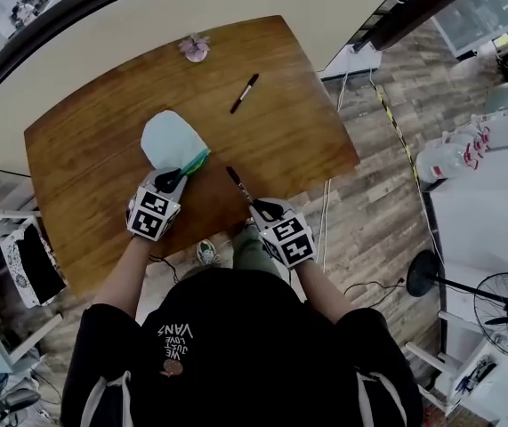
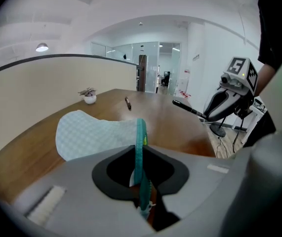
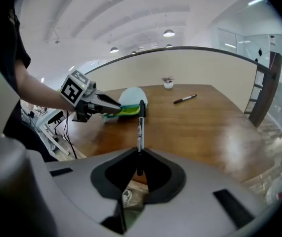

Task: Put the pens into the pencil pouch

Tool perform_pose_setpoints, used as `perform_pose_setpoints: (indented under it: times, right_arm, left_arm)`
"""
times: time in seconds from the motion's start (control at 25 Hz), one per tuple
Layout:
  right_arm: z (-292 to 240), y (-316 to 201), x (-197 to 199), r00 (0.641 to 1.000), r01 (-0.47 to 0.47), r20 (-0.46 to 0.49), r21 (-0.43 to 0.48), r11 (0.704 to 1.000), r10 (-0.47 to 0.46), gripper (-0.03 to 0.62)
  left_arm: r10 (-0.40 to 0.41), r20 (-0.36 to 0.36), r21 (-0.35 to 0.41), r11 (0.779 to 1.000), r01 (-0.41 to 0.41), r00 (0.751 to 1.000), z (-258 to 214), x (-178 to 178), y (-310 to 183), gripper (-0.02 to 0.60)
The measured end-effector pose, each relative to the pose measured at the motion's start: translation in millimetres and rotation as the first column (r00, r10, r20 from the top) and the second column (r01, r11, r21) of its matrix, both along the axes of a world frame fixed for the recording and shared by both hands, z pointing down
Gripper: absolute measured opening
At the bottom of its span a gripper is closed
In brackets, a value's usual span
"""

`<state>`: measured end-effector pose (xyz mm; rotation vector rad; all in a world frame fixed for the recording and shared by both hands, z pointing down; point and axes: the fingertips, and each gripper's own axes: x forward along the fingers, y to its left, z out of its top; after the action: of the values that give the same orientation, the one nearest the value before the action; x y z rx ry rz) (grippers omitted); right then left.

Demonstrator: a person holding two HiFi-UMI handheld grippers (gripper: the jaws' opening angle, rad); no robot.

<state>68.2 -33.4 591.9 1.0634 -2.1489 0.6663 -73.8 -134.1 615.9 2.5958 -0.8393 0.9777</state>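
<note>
The left gripper (image 2: 140,181) is clamping the teal zipper edge of the pencil pouch (image 1: 169,139), apparently lifting that lip so the mouth is gaping toward the other hand. The right gripper (image 3: 138,167) is pinching a black pen (image 3: 140,127) by one end. The pen's free end is hanging just beside the pouch's opening, probably lined up for sliding in. A second pen (image 1: 245,92) is lying on the table (image 1: 93,149) well beyond the pouch, still waiting to be collected.

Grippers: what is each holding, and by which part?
Left gripper: pencil pouch, by its teal zipper edge. Right gripper: black pen, by its near end.
</note>
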Motion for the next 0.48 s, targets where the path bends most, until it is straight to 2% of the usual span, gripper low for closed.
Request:
perform_pose_setpoints:
  times: [0.24, 0.48]
  right_arm:
    - [1.2, -0.2, -25.1, 0.999, -0.012, 0.053, -0.018, 1.0, 0.013, 0.046]
    - [0.0, 2.8, -45.4, 0.997, 0.019, 0.082, -0.079, 0.997, -0.013, 0.046]
  left_arm:
    - [-0.01, -0.074, 0.041, 0.999, 0.013, 0.997, -24.3, 11.5, 2.9, 0.052]
    - [0.025, -0.052, 0.11, 0.994, -0.02, 0.998, -43.4, 19.4, 14.7, 0.052]
